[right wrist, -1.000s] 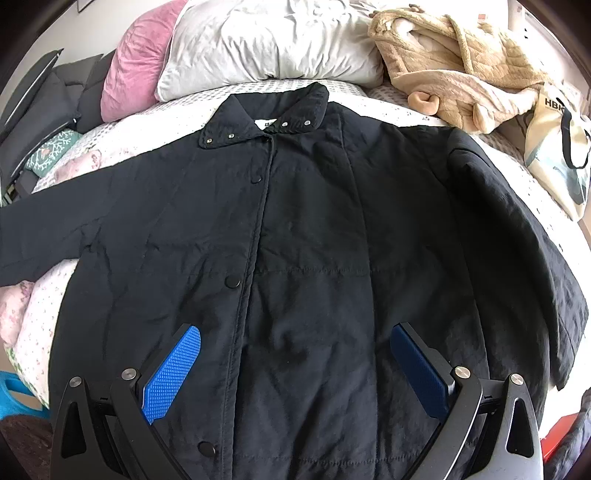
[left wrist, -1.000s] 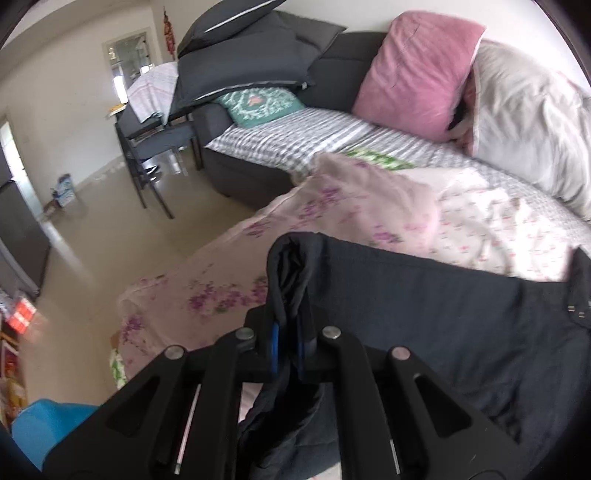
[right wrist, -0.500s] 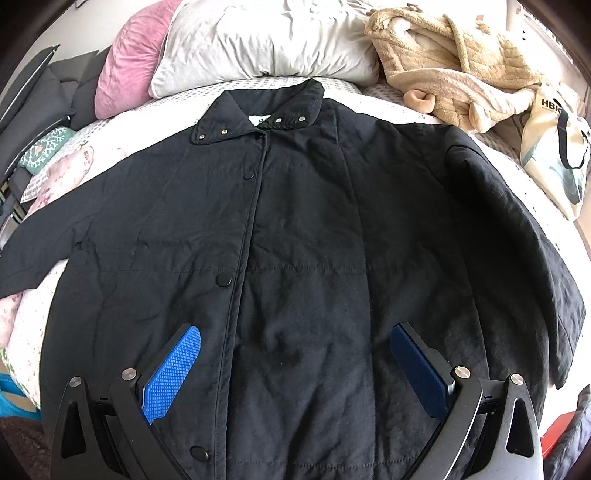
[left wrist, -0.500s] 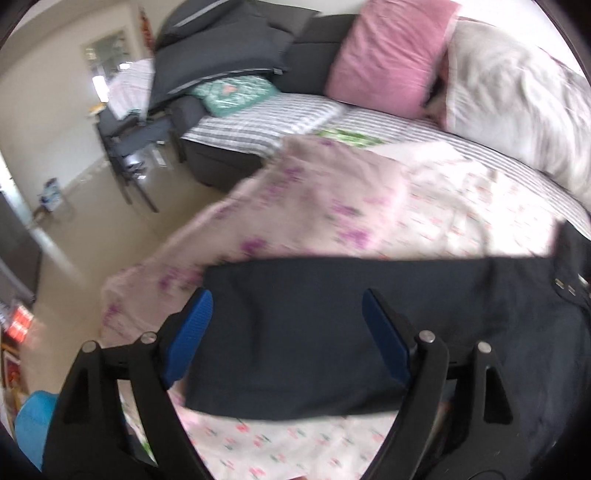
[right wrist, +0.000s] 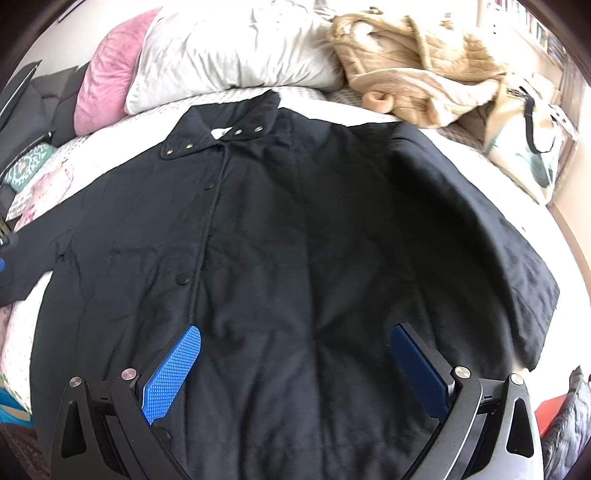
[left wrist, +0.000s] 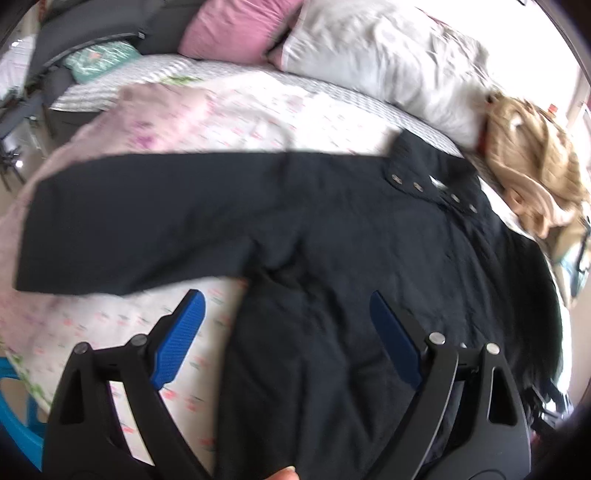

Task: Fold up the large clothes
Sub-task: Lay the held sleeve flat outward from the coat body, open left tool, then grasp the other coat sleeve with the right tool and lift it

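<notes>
A large black snap-front coat [right wrist: 295, 229] lies spread flat, front up, on the bed, collar [right wrist: 221, 129] toward the pillows. Its left sleeve [left wrist: 140, 218] stretches straight out over the floral sheet; its right sleeve [right wrist: 491, 236] angles down to the right. My left gripper [left wrist: 284, 310] hovers over the coat's side below that left sleeve; its jaws are opening and nothing is between the blue pads [left wrist: 181, 336]. My right gripper [right wrist: 295, 339] stands open above the lower front of the coat, holding nothing.
A pink pillow [right wrist: 107, 66] and a white pillow [right wrist: 236, 48] lie at the head of the bed. A beige quilted garment [right wrist: 417, 62] and a tote bag [right wrist: 532, 136] sit at the upper right. Dark cushions [left wrist: 96, 22] are piled at the left. A fingertip [left wrist: 286, 473] shows below.
My left gripper let go of the sleeve cuff and opened wide, then swung right toward the coat's body. The sleeve now lies flat. The right view shifted slightly.
</notes>
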Motion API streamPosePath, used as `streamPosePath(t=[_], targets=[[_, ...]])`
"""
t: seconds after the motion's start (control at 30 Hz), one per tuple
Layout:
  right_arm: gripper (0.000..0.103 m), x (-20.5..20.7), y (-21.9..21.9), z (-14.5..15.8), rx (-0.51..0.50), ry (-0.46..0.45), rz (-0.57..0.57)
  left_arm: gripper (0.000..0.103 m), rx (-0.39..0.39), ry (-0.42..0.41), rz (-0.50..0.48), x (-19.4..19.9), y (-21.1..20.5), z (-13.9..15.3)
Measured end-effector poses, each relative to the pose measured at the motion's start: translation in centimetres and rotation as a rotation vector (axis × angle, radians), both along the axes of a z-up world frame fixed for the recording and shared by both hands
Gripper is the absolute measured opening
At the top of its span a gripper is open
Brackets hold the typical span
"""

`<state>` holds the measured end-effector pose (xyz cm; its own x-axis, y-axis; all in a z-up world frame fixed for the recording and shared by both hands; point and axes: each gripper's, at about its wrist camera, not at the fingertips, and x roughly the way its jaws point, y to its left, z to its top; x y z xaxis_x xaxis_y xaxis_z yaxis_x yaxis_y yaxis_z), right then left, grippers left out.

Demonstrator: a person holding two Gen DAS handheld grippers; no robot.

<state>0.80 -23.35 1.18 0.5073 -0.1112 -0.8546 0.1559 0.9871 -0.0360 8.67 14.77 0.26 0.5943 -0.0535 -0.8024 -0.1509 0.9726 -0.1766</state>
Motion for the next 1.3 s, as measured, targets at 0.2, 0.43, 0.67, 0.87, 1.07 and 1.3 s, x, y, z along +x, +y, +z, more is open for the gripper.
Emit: streamPosePath(t=[0.2, 0.43, 0.67, 0.87, 1.07, 1.3], targets=[[0.103, -0.5, -6.1, 3.0, 0.022, -0.012, -0.092, 0.091, -0.036, 0.012, -0.065, -0.8, -3.2, -1.2], [0.103, -2.1, -16.5, 7.9, -0.003, -0.083, -0.295, 0.091, -0.065, 0.001, -0.083, -0.4, -3.8, -1.0], [0.103, -3.0, -26.9, 5.7, 0.057, -0.015, -0.558, 0.091, -0.063, 0.021, -0.084, -0.3, -4.6, -1.7], [0.084, -4.0, -31.3, -2.0, 0.213, 0.118, -0.671, 0.091, -0.032, 0.023, -0.093, -0.2, -5.6, -2.2], [0.015, -2.9, -29.4, 0.3, 0.007, 0.019, -0.6, 0.091, 0.008, 0.035, -0.114, 0.6, -7.7, -3.2], [0.01, 0.6, -32.5, 5.5, -0.35, -0.055, -0.56, 0.091, 0.031, 0.032, -0.144, 1.6, -10.2, -3.8]])
